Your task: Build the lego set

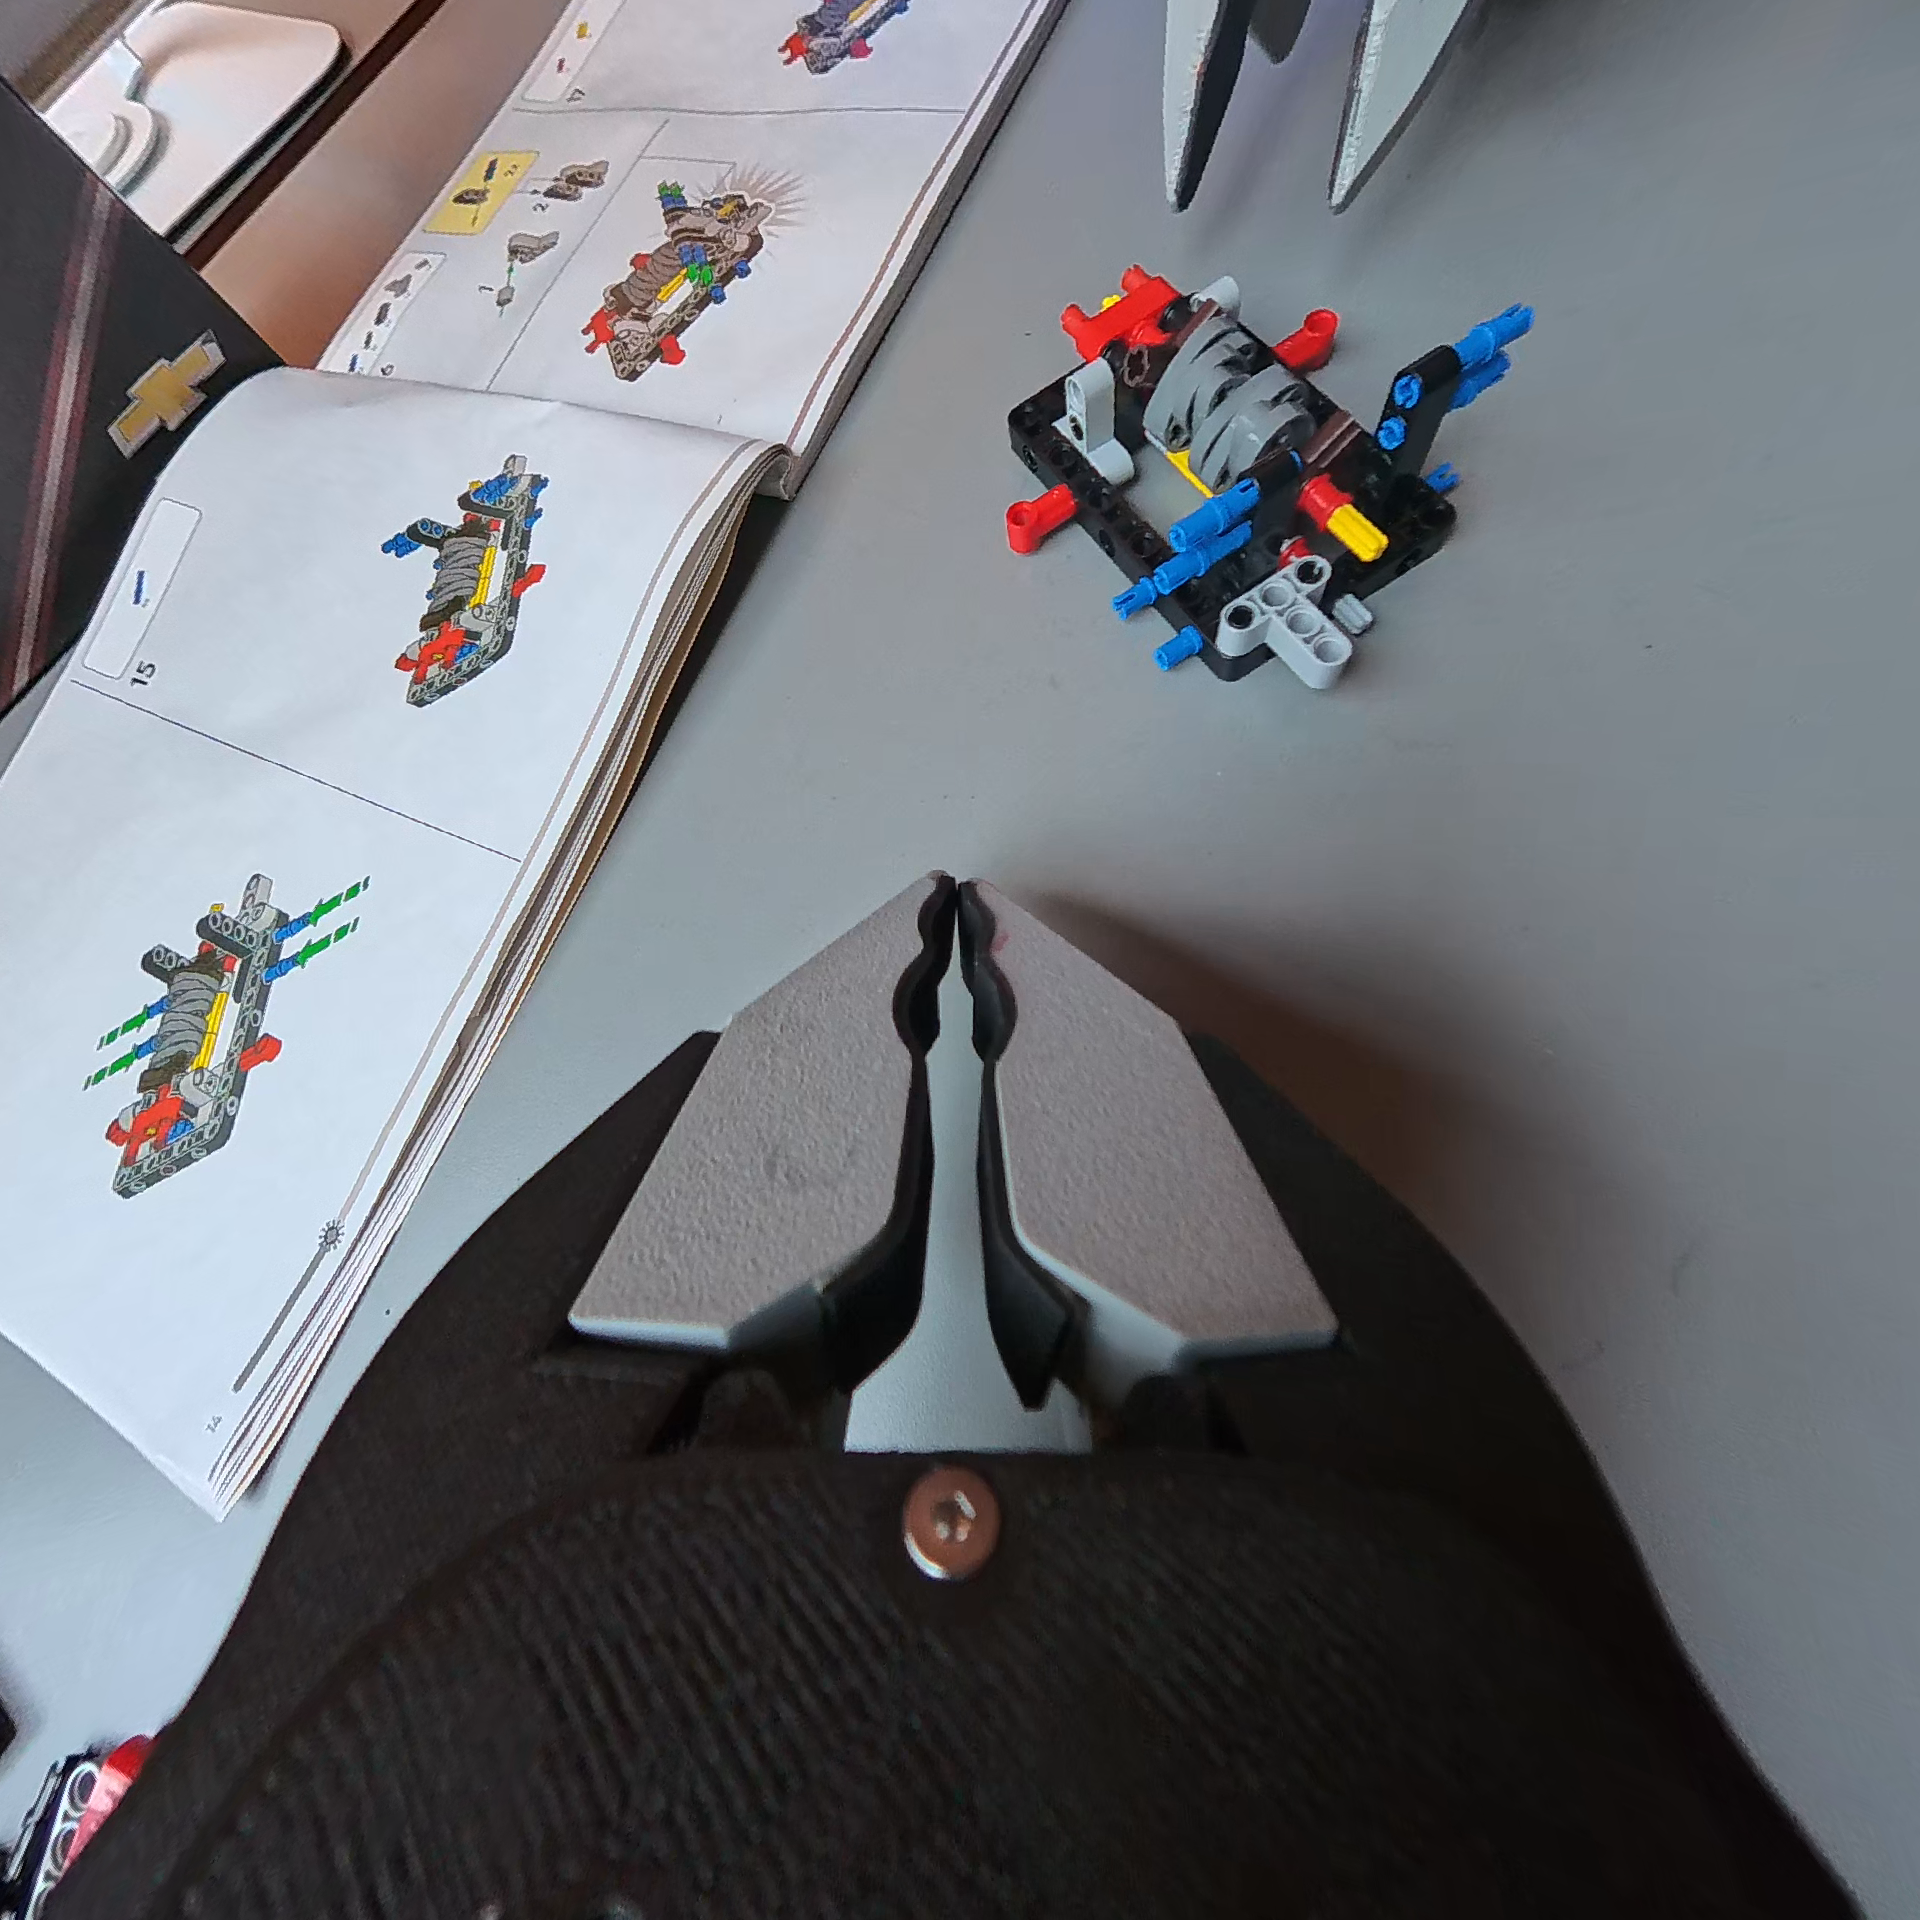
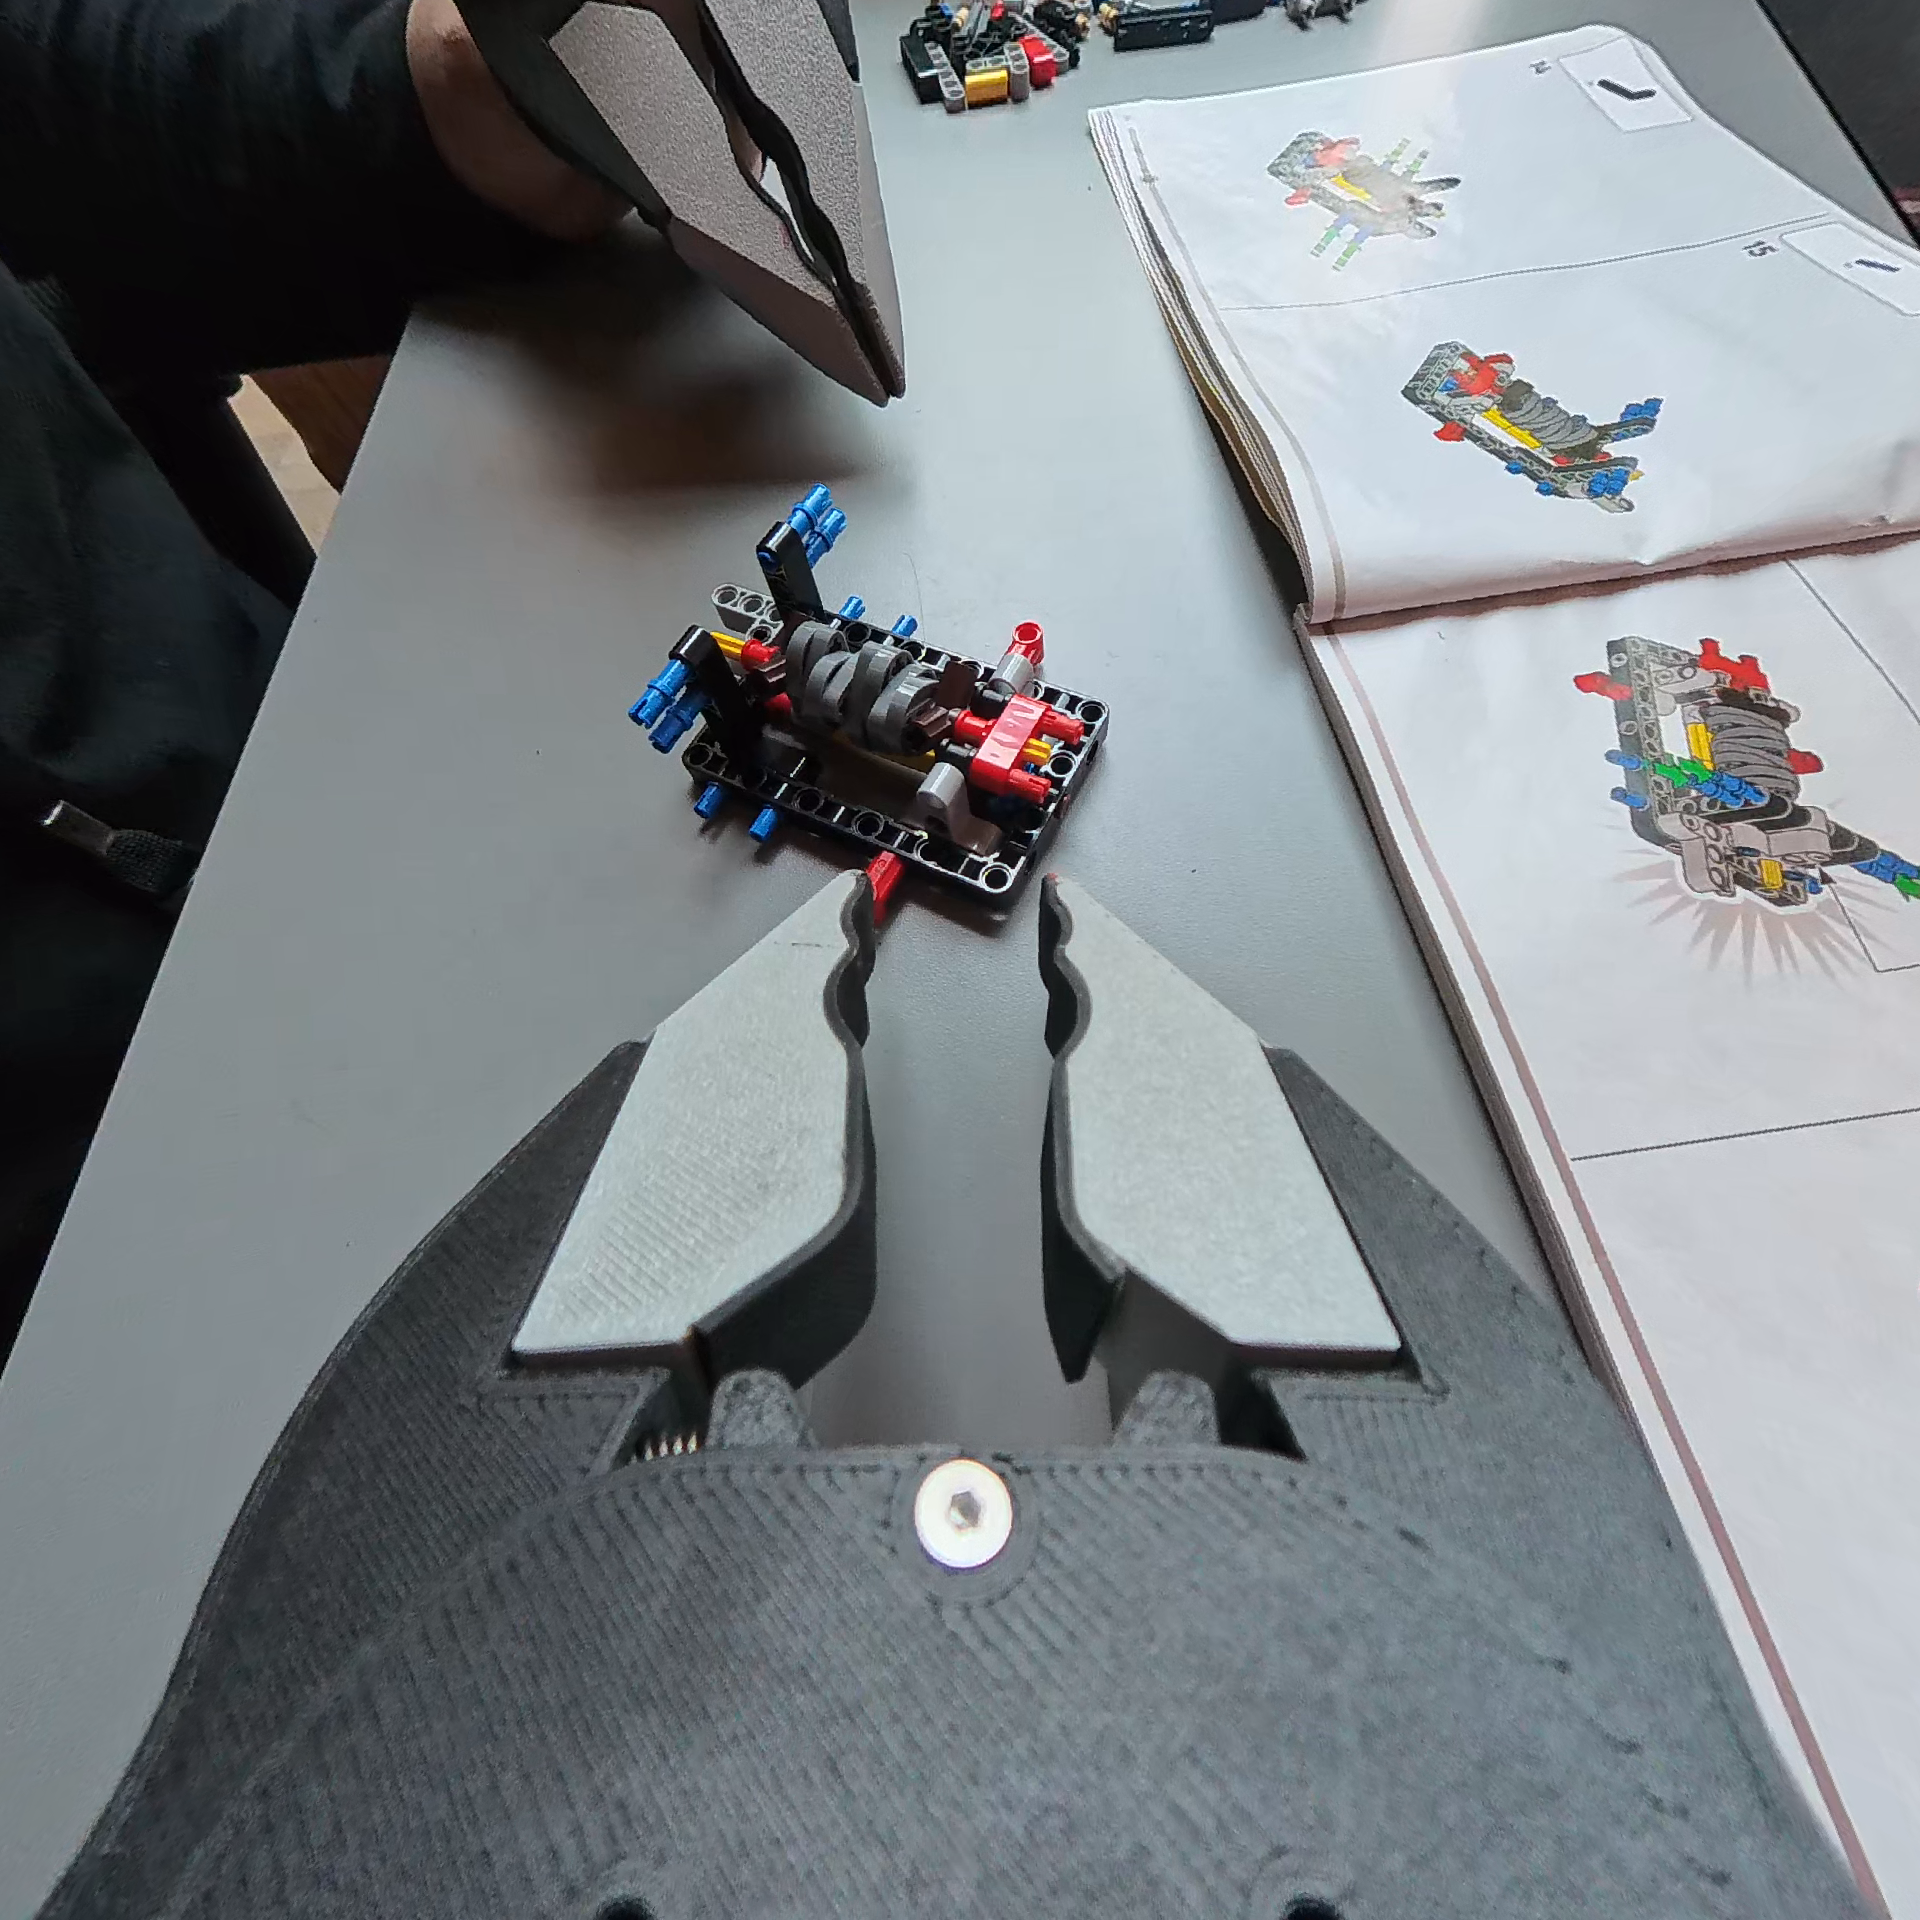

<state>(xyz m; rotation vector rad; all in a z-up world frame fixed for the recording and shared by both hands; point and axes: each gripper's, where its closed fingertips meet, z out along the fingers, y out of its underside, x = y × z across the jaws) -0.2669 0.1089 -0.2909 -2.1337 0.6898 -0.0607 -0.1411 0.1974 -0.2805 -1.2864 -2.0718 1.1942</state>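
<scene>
Right gripper [image 2: 954, 894] agape before lego assembly [image 2: 873, 732]

The open instruction booklet [image 1: 312, 779] bears printed step numbers.

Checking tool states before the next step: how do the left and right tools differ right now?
The left tool is shut and empty; the right tool is open. The left hangs back from the lego assembly, while the right sits right at its frame edge. Both hold nothing.

The table [image 2: 499, 935] is smooth and matt grey. The lego model [image 2: 873, 738] is glossy plastic. At three o'clock, the booklet [image 2: 1558, 436] is paper. The right gripper [image 2: 951, 904] is ridged, rough plastic.
</scene>
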